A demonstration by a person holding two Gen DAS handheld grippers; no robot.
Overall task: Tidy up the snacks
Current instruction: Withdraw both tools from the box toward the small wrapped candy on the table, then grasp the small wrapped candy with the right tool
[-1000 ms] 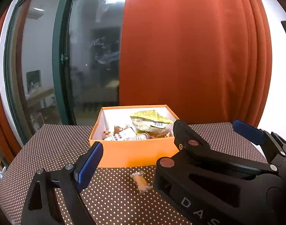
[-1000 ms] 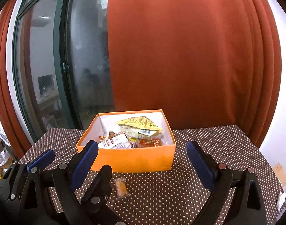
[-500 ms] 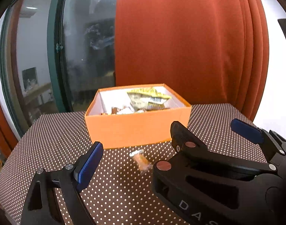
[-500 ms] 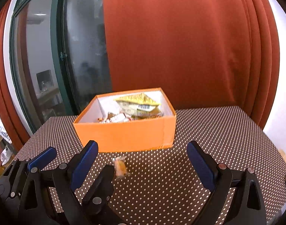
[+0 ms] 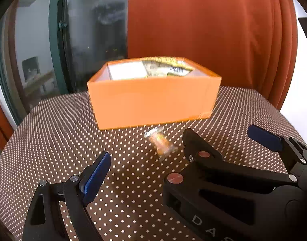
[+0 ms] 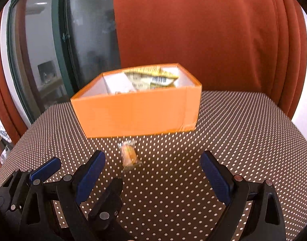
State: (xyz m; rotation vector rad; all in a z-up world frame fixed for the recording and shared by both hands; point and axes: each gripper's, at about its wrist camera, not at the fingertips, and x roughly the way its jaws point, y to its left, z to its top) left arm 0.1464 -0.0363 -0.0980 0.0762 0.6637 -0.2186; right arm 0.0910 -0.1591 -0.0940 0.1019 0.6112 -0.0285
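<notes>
In the left wrist view, the orange cardboard box (image 5: pixel 153 104) is now seen from lower than a second ago, its interior largely hidden; both grippers have been lowered toward the small wrapped snack (image 5: pixel 160 143), so a pickup is judged imminent. The left gripper (image 5: pixel 141 158) is held wide apart and empty. In the right wrist view, the crinkly clear wrapper of the snack (image 6: pixel 129 155) is seen on the dotted brown tablecloth (image 6: pixel 233 140), just near of the box (image 6: pixel 137 112), and the right gripper (image 6: pixel 153 160) is spread apart, nothing clamped. A glossy yellow packet (image 6: pixel 153 77) is seen inside.
</notes>
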